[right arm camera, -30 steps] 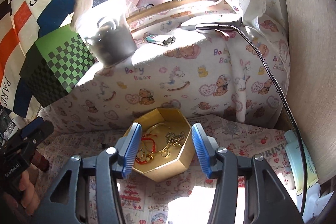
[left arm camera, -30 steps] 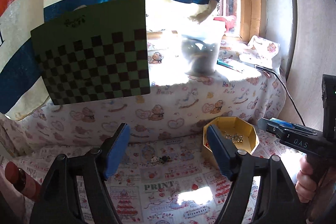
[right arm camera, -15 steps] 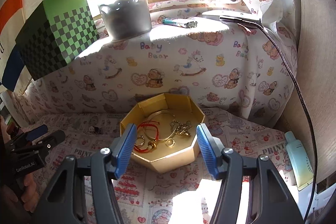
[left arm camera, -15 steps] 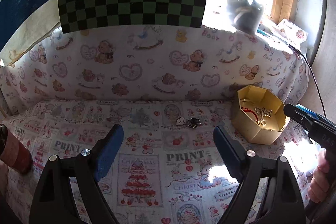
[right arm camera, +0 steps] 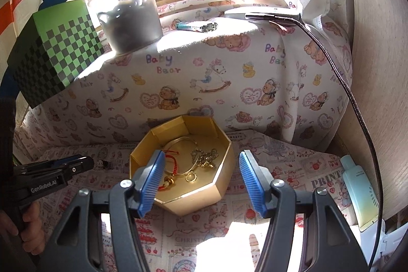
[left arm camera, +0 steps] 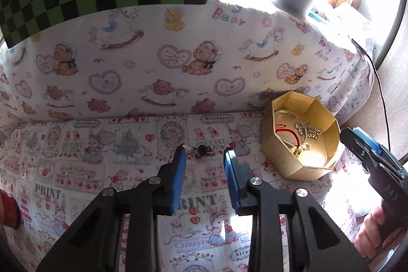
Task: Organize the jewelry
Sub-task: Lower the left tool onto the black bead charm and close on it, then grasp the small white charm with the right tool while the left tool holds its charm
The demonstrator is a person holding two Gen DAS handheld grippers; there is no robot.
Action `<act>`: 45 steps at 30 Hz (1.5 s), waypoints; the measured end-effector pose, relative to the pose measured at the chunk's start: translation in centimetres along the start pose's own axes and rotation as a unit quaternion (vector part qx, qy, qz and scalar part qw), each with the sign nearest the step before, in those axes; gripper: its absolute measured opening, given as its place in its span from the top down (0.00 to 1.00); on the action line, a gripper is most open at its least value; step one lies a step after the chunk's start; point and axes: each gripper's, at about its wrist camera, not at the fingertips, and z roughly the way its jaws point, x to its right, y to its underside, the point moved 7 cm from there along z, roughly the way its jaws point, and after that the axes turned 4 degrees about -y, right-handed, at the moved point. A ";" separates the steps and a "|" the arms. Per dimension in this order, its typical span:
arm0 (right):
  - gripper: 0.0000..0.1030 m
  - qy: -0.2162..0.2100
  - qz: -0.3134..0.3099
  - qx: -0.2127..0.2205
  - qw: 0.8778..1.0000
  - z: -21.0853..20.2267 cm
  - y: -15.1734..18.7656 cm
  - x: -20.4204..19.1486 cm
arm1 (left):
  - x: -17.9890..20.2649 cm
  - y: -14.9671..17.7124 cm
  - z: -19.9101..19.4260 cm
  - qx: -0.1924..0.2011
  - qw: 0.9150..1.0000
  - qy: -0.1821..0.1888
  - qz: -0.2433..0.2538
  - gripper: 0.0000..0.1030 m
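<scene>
We see a small dark-and-white trinket lying loose on the printed cloth, to the left of the gold octagonal box and well apart from it. What kind of piece it is, we cannot tell; it is too small. Our left gripper points down at it, and its blue pads have just been closing: they now stand narrowly apart, with the trinket just beyond the tips and partly between them, the left pad's tip right beside its white end. We see no pad pressing on it, so the piece is not pinched.

In the right wrist view the same trinket shows just past the tip of the left gripper, between it and the box.

The box sits open against the draped bear-print cloth. Inside it lie a red cord bracelet, a thin gold bangle, a gold chain and a small ring.

Our right gripper hovers over the box with its fingers spread wide and nothing between the pads; they frame the near part of the box.

Farther out, a green checkered box, a grey pot and a lighter stand on the raised ledge. A black cable hangs down at the right, and a pale bottle lies beside the wall.
</scene>
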 end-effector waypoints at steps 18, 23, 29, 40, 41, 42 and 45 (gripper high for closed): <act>0.44 0.002 -0.008 0.008 1.000 -0.7 -0.1 -0.4 | 0.6 -0.5 3.7 -0.024 0.999 -0.029 0.001 0.92; 0.44 0.002 0.000 0.006 1.000 -0.7 -0.2 0.0 | 0.4 -0.4 3.5 -0.026 0.999 -0.030 -0.002 0.98; 0.44 0.002 -0.012 0.017 1.000 -1.4 -0.3 -1.0 | 0.2 0.1 -2.1 0.022 1.000 -0.018 0.014 0.98; 0.44 -0.040 -0.064 0.034 0.997 -3.1 -1.1 -9.3 | -5.2 -0.3 -8.7 0.112 0.992 0.007 -0.049 0.98; 0.44 -0.053 -0.065 0.018 0.996 -2.2 -1.1 -10.4 | -5.8 -0.3 -8.2 0.112 0.992 -0.001 -0.055 0.98; 0.44 -0.063 -0.063 0.001 0.996 -1.3 -1.1 -11.3 | -6.3 -0.2 -7.7 0.111 0.992 -0.006 -0.059 0.98; 0.50 -0.079 -0.066 -0.059 0.993 2.1 -0.6 -13.7 | -8.9 0.8 -5.8 0.105 0.992 -0.013 -0.068 0.98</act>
